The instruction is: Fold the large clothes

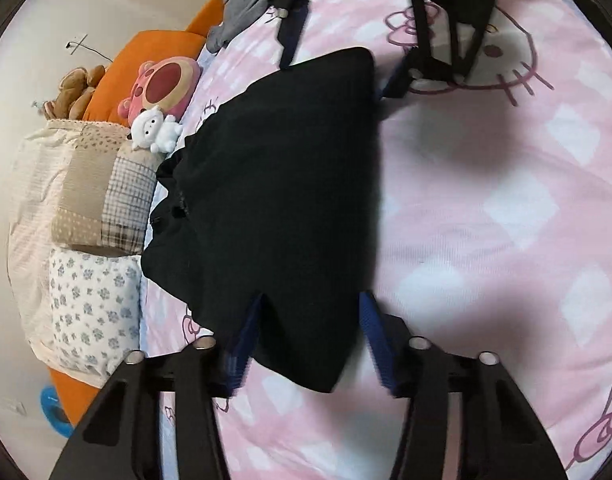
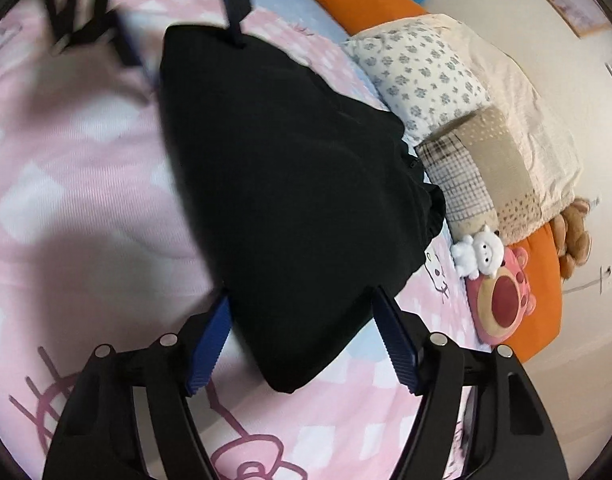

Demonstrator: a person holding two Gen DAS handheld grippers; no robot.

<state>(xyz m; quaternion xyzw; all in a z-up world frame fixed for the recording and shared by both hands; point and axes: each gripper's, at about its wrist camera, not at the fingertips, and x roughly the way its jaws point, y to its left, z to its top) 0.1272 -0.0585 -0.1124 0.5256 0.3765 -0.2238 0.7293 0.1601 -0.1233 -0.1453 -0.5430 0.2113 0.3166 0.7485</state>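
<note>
Pink sheets (image 1: 485,208) cover our bed, with pillows (image 1: 94,200) and toys at the left. We see the folded black clothes (image 1: 282,200) in the middle. Our left gripper (image 1: 309,344) and right gripper (image 2: 302,344) stand wide around its corners, not pinching

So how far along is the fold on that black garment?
Mostly done, it seems: the black garment lies on the pink sheet as a compact folded bundle, though its edge toward the pillows looks bunched. In hand: the left tongs and right tongs each straddle an end of it, jaws open, pads not clearly pressing. Left: perhaps one more fold or tidying, then the grey clothes.
</note>
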